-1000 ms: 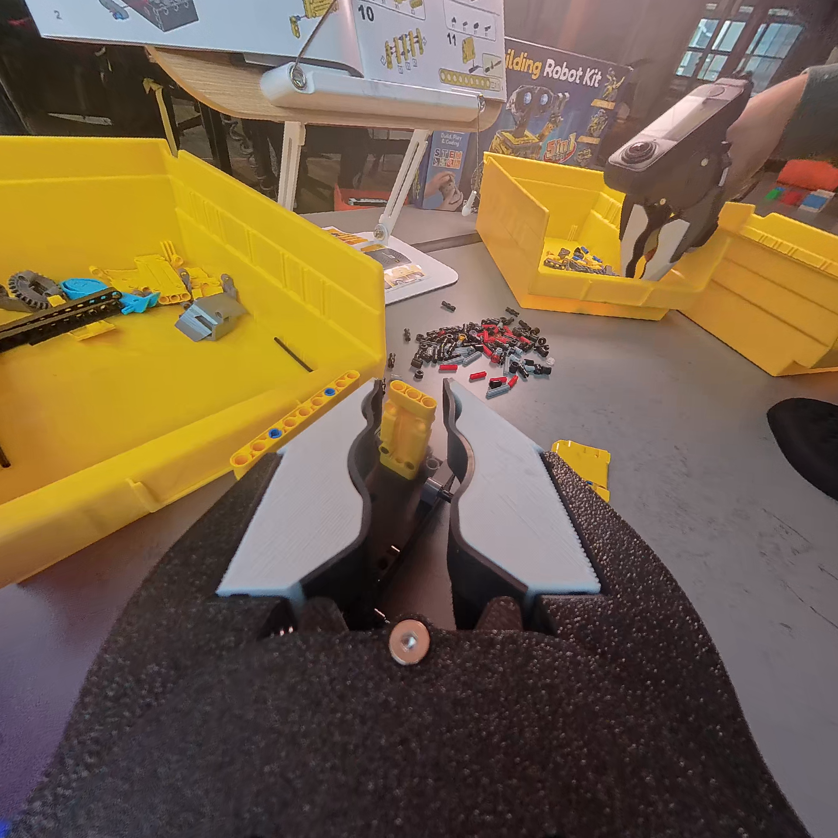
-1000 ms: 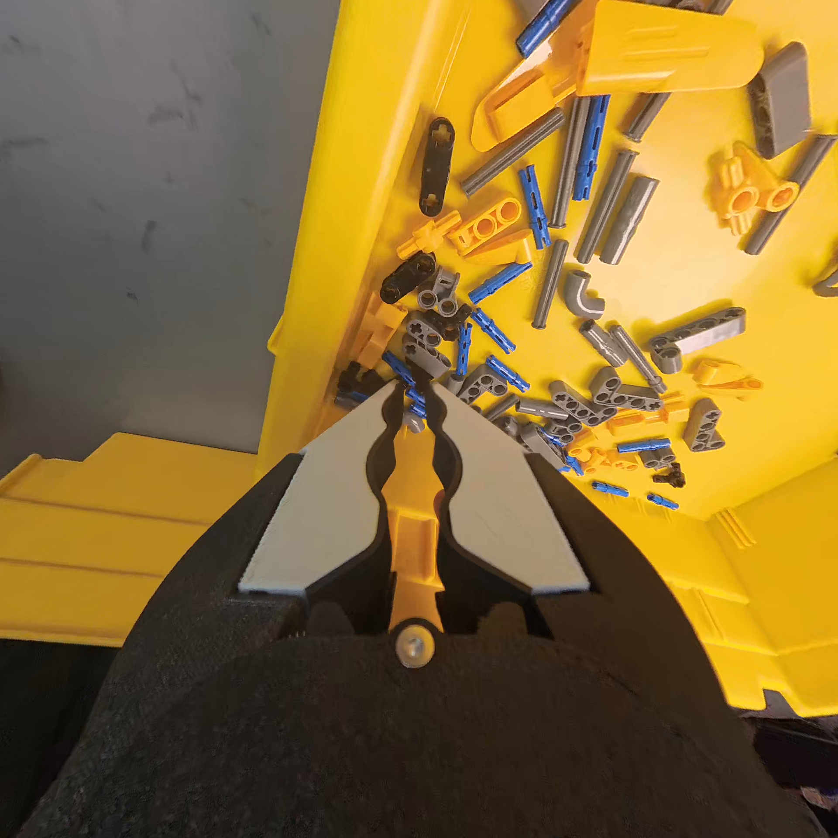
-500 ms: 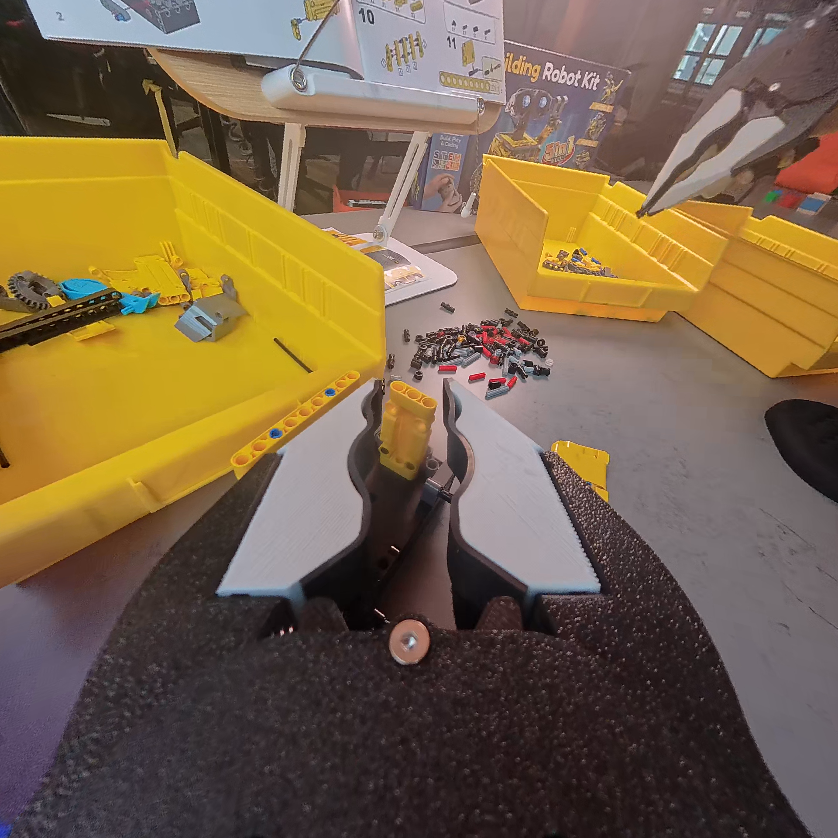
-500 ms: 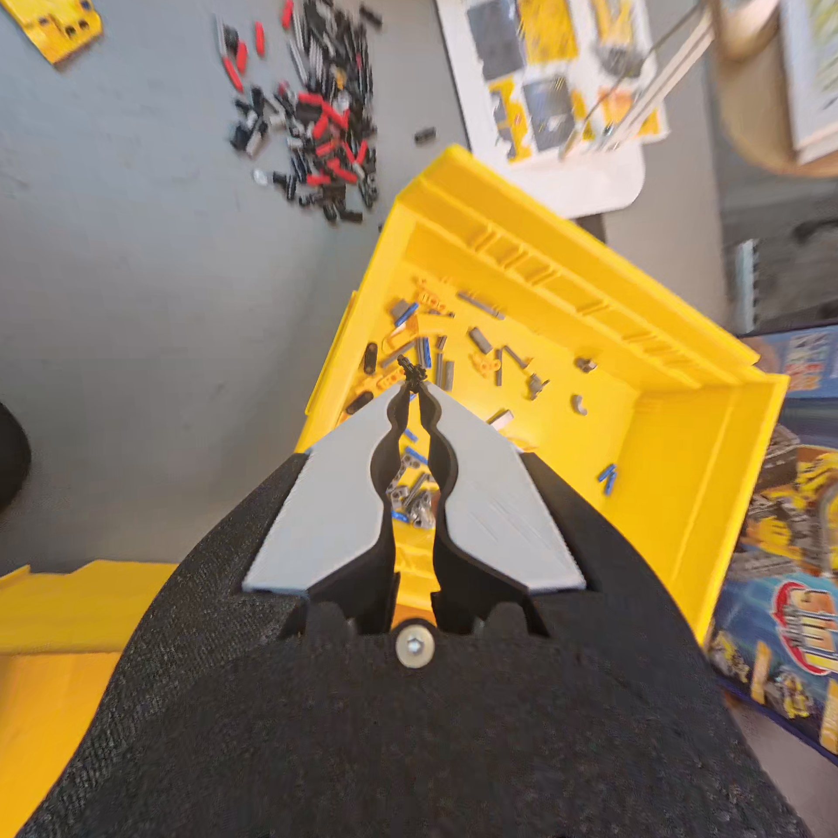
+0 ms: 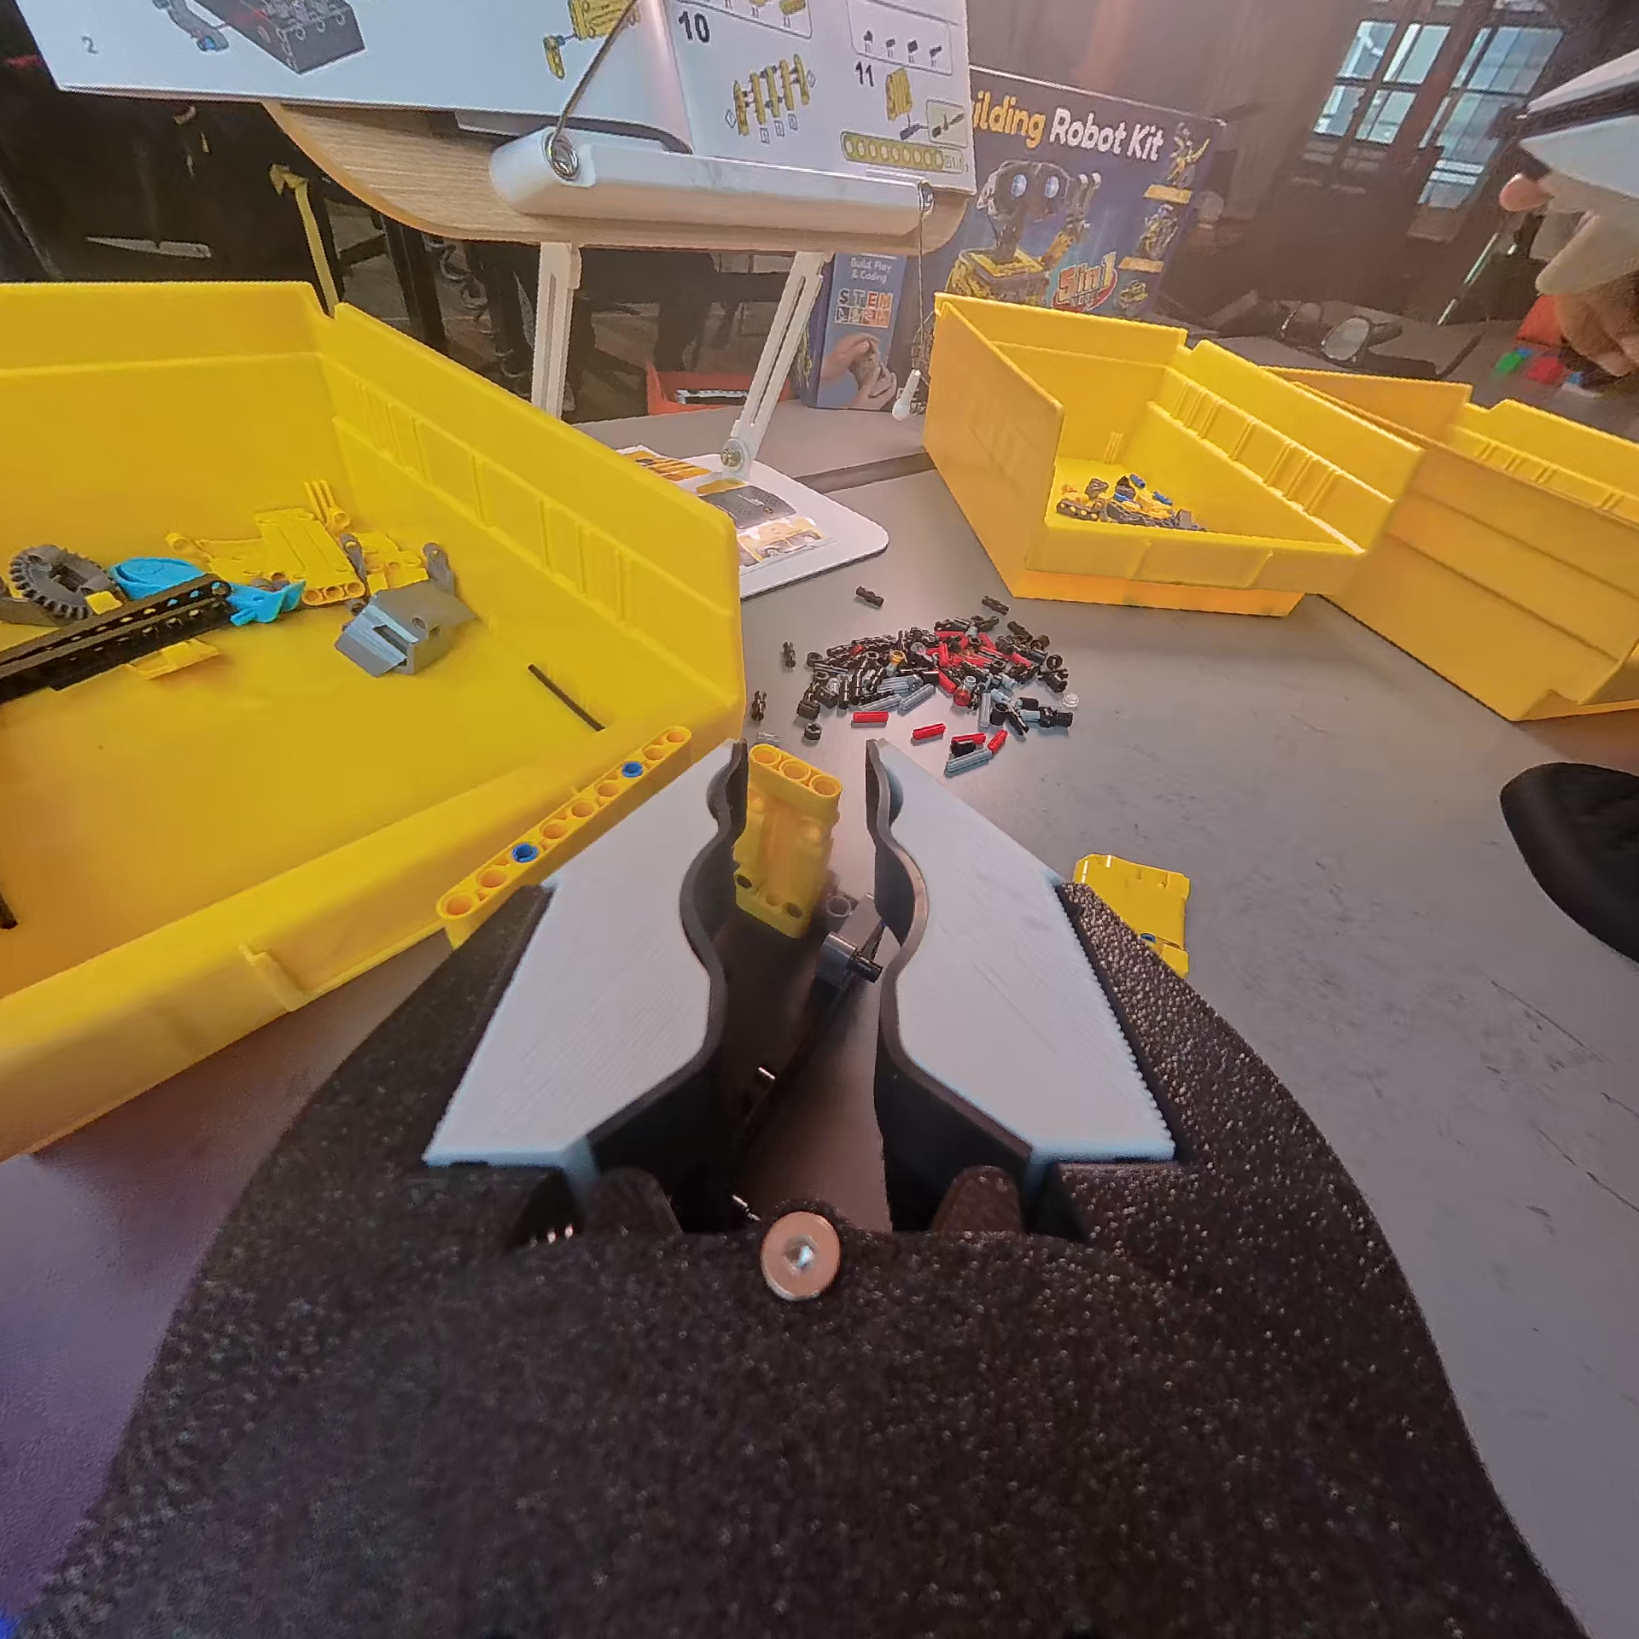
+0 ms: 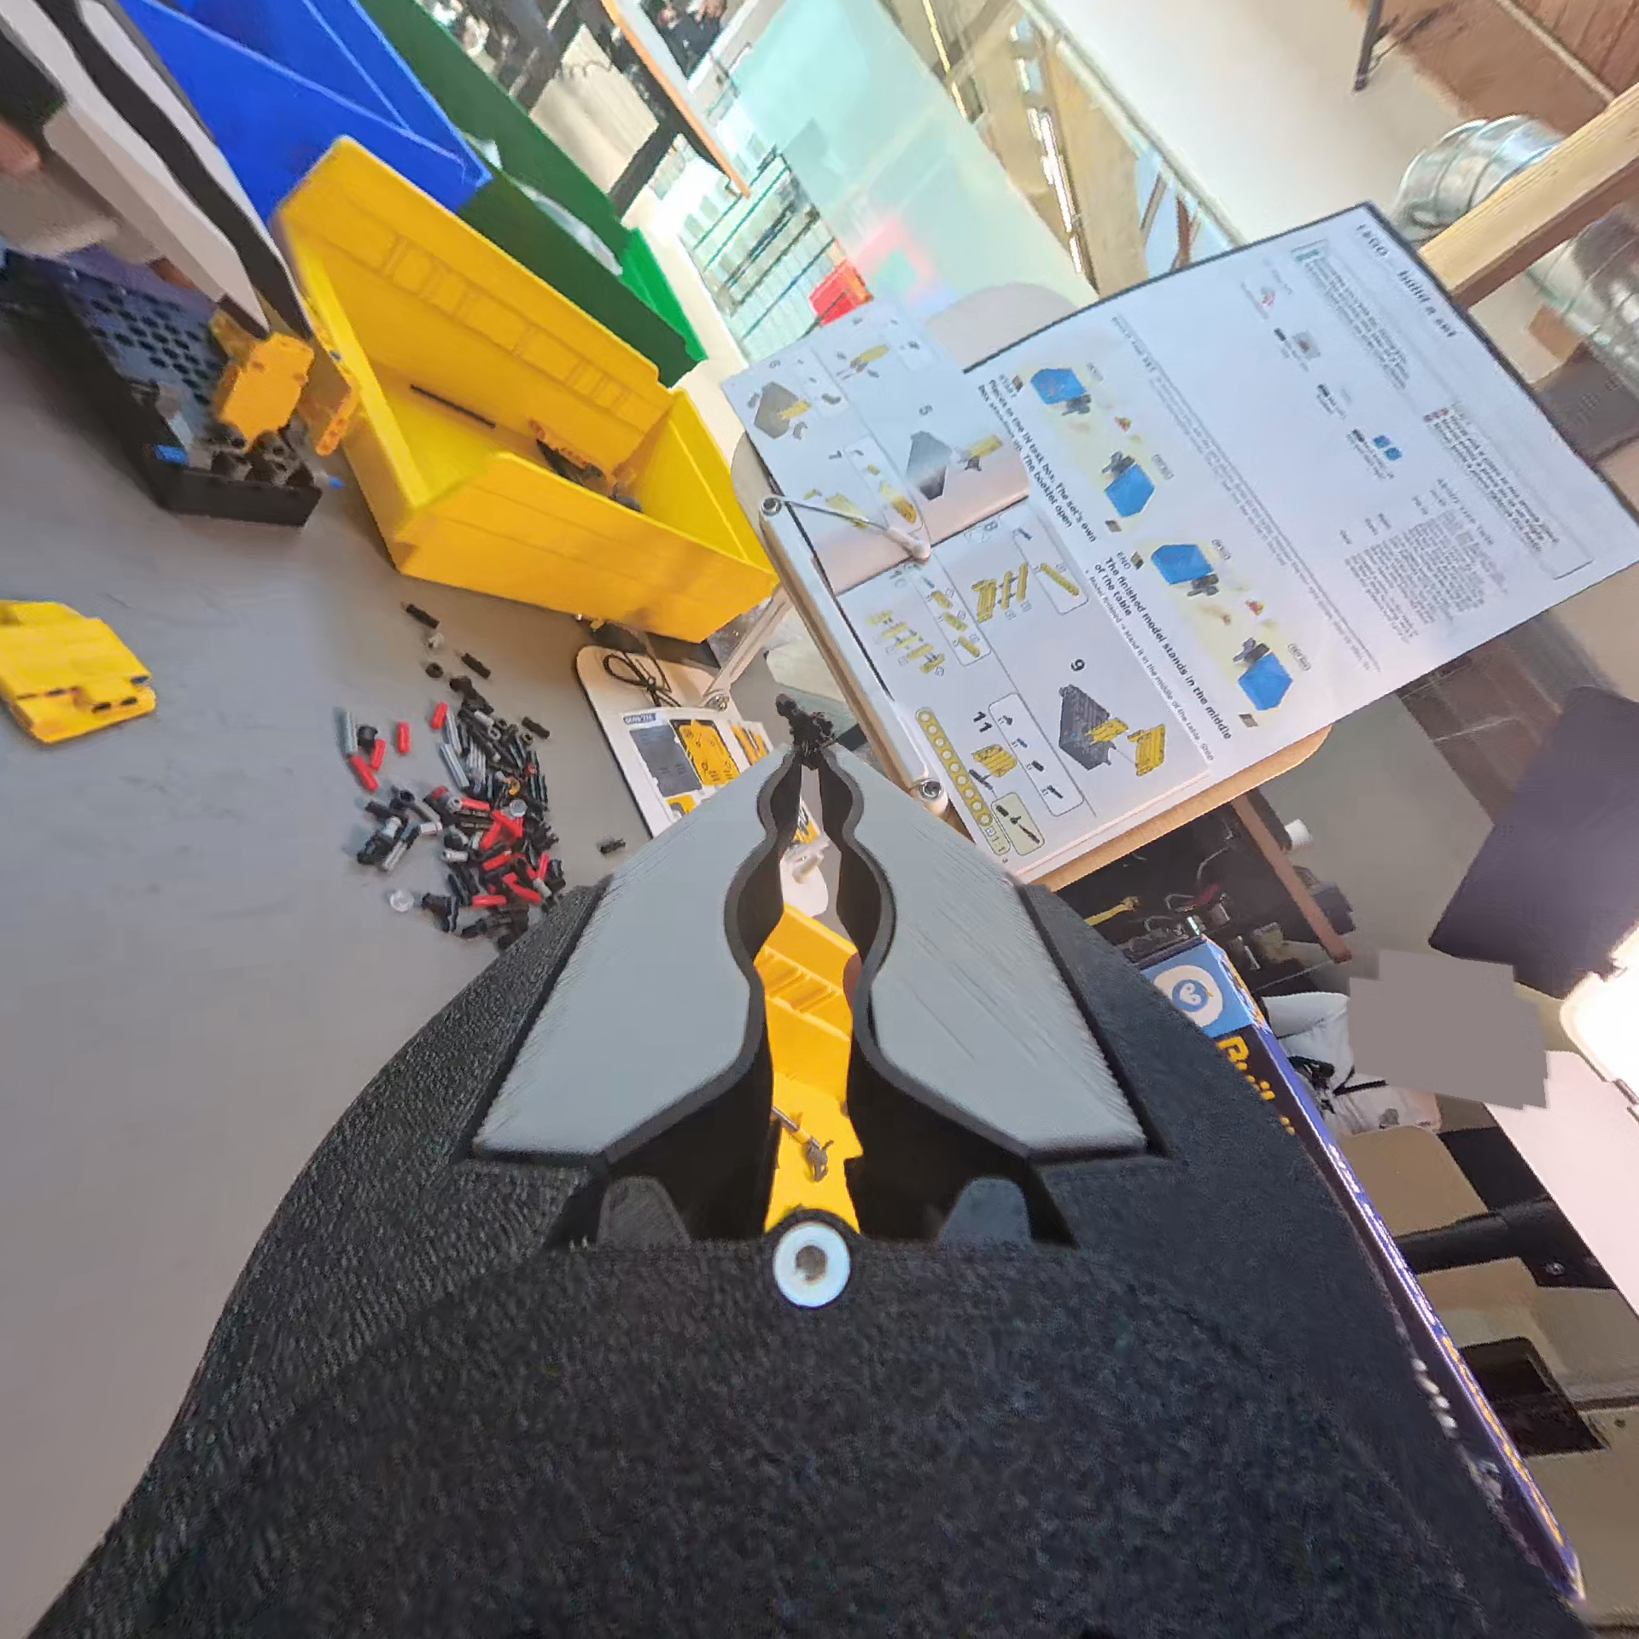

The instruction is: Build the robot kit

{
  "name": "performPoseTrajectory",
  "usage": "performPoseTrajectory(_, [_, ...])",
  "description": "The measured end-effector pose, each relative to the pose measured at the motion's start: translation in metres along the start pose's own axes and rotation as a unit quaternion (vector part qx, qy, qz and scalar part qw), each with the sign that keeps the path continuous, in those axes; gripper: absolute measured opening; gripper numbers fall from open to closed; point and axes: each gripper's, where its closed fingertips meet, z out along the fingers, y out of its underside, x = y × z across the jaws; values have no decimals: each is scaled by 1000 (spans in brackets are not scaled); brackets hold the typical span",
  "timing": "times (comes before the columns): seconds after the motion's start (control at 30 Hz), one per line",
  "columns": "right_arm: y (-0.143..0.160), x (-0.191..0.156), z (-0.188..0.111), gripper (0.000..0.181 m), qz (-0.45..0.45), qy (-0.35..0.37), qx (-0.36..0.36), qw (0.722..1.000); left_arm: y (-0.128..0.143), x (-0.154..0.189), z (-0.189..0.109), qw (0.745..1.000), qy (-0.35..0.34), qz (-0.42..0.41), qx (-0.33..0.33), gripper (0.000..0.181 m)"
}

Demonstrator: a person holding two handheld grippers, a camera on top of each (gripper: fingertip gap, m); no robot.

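Left tongs (image 5: 798, 780) clamp a yellow block (image 5: 785, 834) of a rigid plastic assembly beside the large yellow bin (image 5: 568, 568) at the table's left edge. Right tongs (image 6: 809, 754), raised, pinch a tiny black pin (image 6: 803, 723): light, stiff, easily dropped; best gripped mid-shaft.

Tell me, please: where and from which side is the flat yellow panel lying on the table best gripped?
Probably from straight above, with the fingers closing on two opposite edges of the flat yellow panel, across its shorter span. It lies flat on the grey table with bare surface around it, so a sideways approach would find almost no height to pinch.
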Motion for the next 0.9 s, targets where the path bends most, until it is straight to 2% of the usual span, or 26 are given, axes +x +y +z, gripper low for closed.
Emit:
performPoseTrajectory(0.27, [-22, -29, 17, 4, 66, 22, 35, 997, 0, 4, 0, 1000, 4, 10, 0, 25])
performPoseTrajectory(0.43, [-22, -49, 30, 4, 168, 15, 68, 983, 0, 11, 0, 1000, 14, 22, 1, 25])
performPoseTrajectory(0.57, [-22, -72, 43, 3, 282, -18, 85, 955, -4, 20, -1, 999, 28, 40, 13, 24])
performPoseTrajectory(0.7, [-18, -90, 53, 3, 392, -72, 87, 913, -6, 30, -1, 997, 45, 62, 19, 23])
performPoseTrajectory(0.9, [-13, -113, 61, 4, 491, -137, 79, 856, -7, 47, 1, 994, 77, 79, 25, 22])
